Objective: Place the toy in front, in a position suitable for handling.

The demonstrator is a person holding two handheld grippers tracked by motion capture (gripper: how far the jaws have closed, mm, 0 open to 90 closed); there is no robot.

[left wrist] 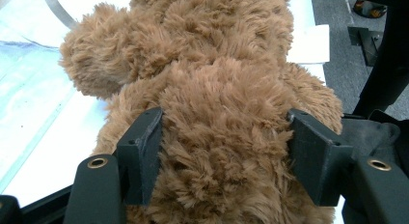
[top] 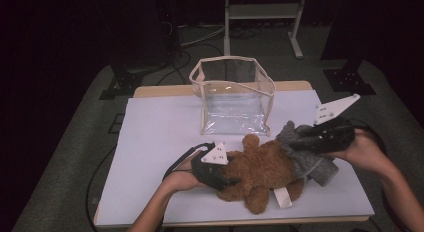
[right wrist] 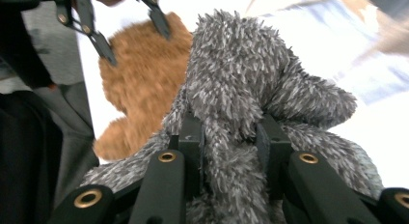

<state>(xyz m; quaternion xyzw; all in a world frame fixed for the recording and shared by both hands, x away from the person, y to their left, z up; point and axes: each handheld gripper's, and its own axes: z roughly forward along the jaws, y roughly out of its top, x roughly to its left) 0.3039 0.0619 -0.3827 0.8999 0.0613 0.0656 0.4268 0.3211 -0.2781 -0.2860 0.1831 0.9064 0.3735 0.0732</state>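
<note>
A brown teddy bear [top: 265, 167] lies on the white mat near the table's front. My left gripper [top: 227, 181] comes at it from the left. In the left gripper view the two jaws stand wide on either side of the bear's body [left wrist: 217, 89], their pads pressed into the fur, so my left gripper [left wrist: 224, 156] is shut on the bear. A grey plush toy [top: 320, 169] rests against the bear's right side. My right gripper [top: 300, 142] is shut on a fold of this grey toy [right wrist: 231, 84], and its jaws [right wrist: 229, 142] pinch the fur tightly.
An open clear plastic bag [top: 235, 107] with beige trim stands upright at the back centre of the mat [top: 160, 137]. A white tag [top: 282, 197] sticks out under the bear. Beyond the table are a metal stand [top: 260, 12] and cables on the floor.
</note>
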